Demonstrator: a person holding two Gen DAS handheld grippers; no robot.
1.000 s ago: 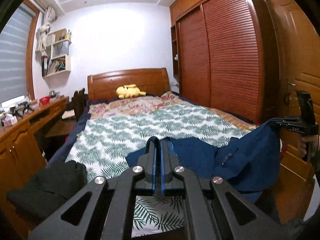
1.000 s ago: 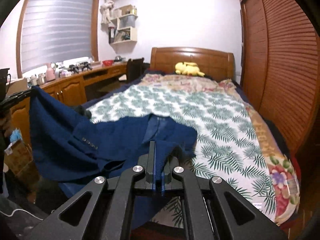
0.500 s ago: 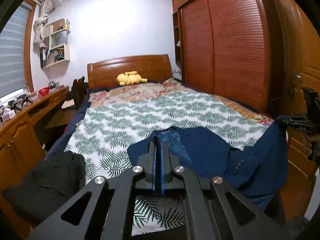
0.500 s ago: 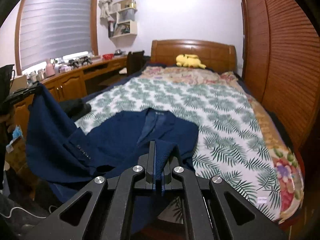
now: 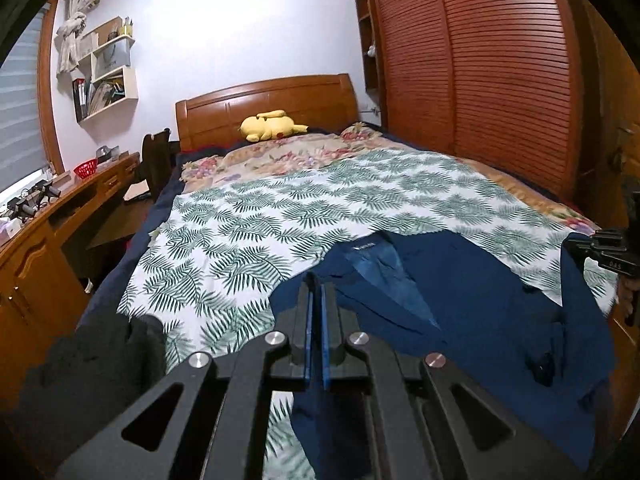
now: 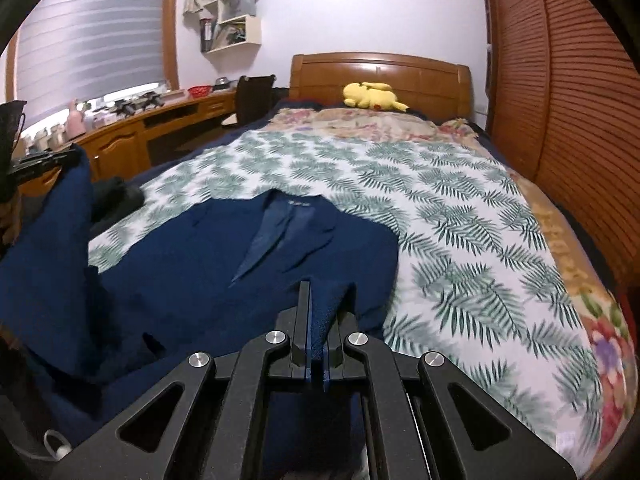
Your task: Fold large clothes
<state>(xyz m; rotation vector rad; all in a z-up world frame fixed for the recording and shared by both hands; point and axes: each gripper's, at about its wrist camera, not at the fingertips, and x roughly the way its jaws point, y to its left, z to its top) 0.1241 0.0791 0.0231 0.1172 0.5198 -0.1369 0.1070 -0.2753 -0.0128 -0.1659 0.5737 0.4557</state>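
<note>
A large navy blue jacket [image 5: 472, 304] lies collar-up across the near end of the bed [image 5: 280, 216], its lighter blue lining showing at the open front. It also shows in the right wrist view [image 6: 224, 264]. My left gripper [image 5: 315, 292] is shut on one lower edge of the jacket. My right gripper [image 6: 316, 304] is shut on the other lower edge, with cloth bunched between its fingers. Each gripper shows at the edge of the other's view, holding its jacket corner raised.
A leaf-print sheet [image 6: 440, 200] covers the bed, with a yellow plush toy [image 5: 272, 125] at the wooden headboard. A dark garment [image 5: 92, 364] lies at the bed's left near corner. A wooden desk [image 6: 152, 120] and chair stand left, a slatted wardrobe [image 5: 480, 60] right.
The jacket has gone forward and down onto the bed and now lies much flatter. Both grippers have moved forward and lower with its edges still clamped.
</note>
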